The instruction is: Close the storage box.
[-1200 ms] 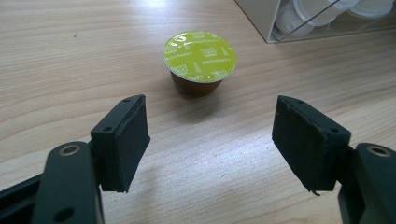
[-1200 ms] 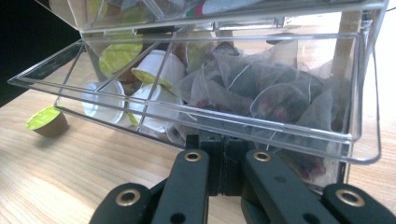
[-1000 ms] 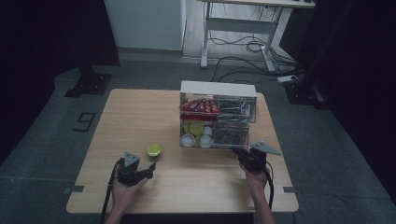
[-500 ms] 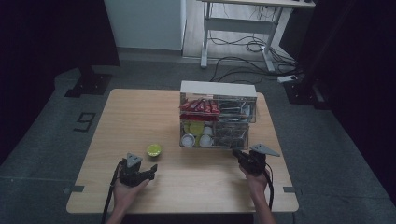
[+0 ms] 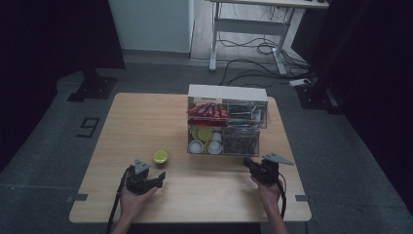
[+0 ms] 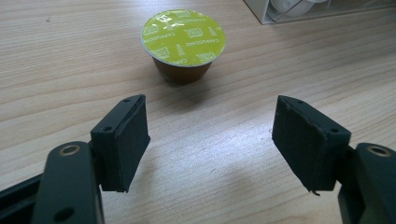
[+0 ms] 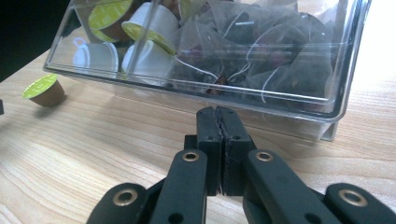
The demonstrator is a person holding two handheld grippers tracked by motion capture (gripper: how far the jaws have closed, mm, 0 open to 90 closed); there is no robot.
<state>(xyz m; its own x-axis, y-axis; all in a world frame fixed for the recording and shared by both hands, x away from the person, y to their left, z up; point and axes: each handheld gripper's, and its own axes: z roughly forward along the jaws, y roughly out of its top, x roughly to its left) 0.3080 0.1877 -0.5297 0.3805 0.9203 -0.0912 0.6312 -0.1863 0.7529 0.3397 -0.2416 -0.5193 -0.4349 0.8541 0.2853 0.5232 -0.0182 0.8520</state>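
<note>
My left claw (image 6: 212,140) stands spread wide with nothing between its pads, low over the bare wood of the table (image 6: 70,56). Just ahead of it, in line with the gap, sits the capsule (image 6: 183,44), upright on its narrow brown base with its lime-green foil lid facing up, apart from both pads. In the high view the left claw (image 5: 158,178) lies near the table's front edge in my left hand (image 5: 132,195), and the capsule (image 5: 160,156) rests on the wood just beyond it, to the left of the clear box (image 5: 227,119) and well short of touching it. My right claw (image 7: 220,122) is pressed together, pad against pad, pinching nothing, and its tips point at the front wall of the box (image 7: 280,105), close to it but apart. Behind that wall lie tea bags (image 7: 261,51) on one side and white and green capsules (image 7: 149,25) on the other. From the right claw's view, the lone capsule (image 7: 44,89) stands far off to the left on the table.
</note>
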